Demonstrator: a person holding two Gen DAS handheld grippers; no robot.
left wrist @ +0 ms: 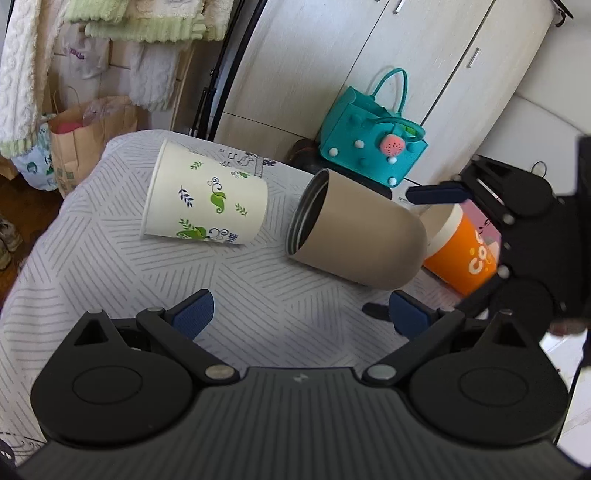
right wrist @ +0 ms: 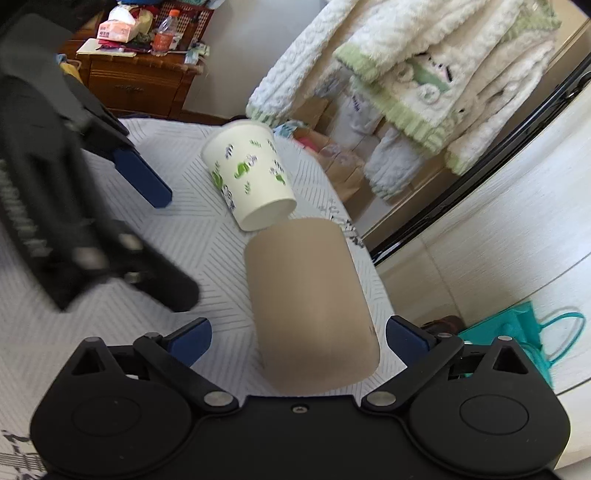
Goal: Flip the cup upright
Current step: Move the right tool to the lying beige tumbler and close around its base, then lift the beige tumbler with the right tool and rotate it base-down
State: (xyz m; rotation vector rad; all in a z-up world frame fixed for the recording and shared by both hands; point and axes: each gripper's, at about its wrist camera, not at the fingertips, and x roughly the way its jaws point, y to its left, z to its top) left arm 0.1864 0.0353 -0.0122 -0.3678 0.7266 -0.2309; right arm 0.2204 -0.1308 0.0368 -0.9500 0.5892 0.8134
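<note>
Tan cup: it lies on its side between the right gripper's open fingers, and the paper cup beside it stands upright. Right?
Not quite. The paper cup also lies on its side, as the left wrist view shows. The rest holds: the tan cup lies on its side between the open fingers of the right gripper.

Background layout, left wrist view: pale wood-grain wardrobe doors [left wrist: 424, 66] with metal handles occupy the 12 to 2 o'clock sector. A teal handbag [left wrist: 369, 147] sits at the wardrobe's base on the floor. At 10 to 11 o'clock, cream and green fleece garments [left wrist: 147, 26] hang from a black rack [left wrist: 229, 74]. A brown paper bag [left wrist: 85, 136] stands beneath them at 9 o'clock. Right wrist view: a dark wooden cabinet [right wrist: 136, 81] at 11 o'clock carries a tissue pack [right wrist: 118, 29] and a bottle [right wrist: 164, 33]. Daylight illuminates the room.
</note>
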